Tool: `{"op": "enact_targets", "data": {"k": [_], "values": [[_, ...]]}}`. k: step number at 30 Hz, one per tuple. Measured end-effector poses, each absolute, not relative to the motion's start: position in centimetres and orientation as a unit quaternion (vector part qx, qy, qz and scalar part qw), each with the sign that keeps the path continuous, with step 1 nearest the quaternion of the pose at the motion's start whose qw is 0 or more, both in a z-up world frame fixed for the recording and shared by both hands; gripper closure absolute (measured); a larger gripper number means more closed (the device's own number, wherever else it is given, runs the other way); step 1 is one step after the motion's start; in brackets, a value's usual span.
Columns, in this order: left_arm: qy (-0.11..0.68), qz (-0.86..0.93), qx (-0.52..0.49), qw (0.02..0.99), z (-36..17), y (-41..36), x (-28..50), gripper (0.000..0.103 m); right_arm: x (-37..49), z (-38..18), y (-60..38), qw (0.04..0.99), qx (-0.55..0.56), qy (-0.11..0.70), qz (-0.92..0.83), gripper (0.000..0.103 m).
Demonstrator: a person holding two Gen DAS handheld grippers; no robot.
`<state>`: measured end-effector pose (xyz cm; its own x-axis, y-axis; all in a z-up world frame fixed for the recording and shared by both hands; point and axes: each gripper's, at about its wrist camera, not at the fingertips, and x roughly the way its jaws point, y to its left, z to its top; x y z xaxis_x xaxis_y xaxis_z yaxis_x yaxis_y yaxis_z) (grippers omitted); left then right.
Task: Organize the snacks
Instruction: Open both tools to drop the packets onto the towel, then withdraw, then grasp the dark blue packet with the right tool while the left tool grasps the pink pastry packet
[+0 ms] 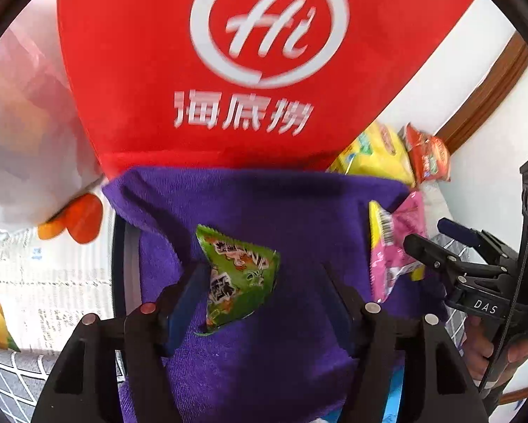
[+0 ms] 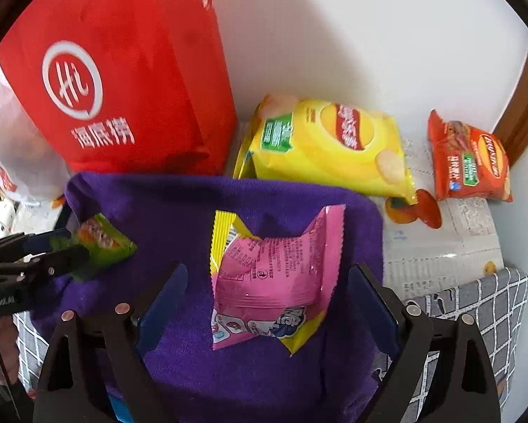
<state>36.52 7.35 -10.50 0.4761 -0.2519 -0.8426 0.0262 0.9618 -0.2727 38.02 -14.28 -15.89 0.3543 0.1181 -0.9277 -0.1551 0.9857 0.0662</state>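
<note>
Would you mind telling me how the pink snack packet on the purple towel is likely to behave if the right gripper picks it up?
The pink snack packet looks puffed, so probably light. Its glossy film may slip and crumple between the pads. Lying on the soft purple towel, it would likely slide rather than roll.

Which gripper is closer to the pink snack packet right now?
Right. The right gripper straddles the pink snack packet, jaws open; the left gripper sits beside it, around the green packet.

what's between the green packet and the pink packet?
Only bare purple cloth separates the green packet from the pink packet; nothing else lies on that stretch. The right wrist view shows it best.
</note>
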Motion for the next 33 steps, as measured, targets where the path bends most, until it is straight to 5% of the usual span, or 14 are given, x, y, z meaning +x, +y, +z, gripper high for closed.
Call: {"op": "enact_targets", "data": {"k": [22,33], "values": [[0.422,-0.095,-0.090,0.897,-2.0,6.2,31.5,0.039,28.2,-6.6,-13.2,0.867,-0.016,0.492,0.073,0.011],[0.413,-0.085,-0.082,0.903,-0.5,7.0,22.4,0.039,21.5,-4.5,-14.8,0.865,0.064,0.480,0.128,0.011]]}}
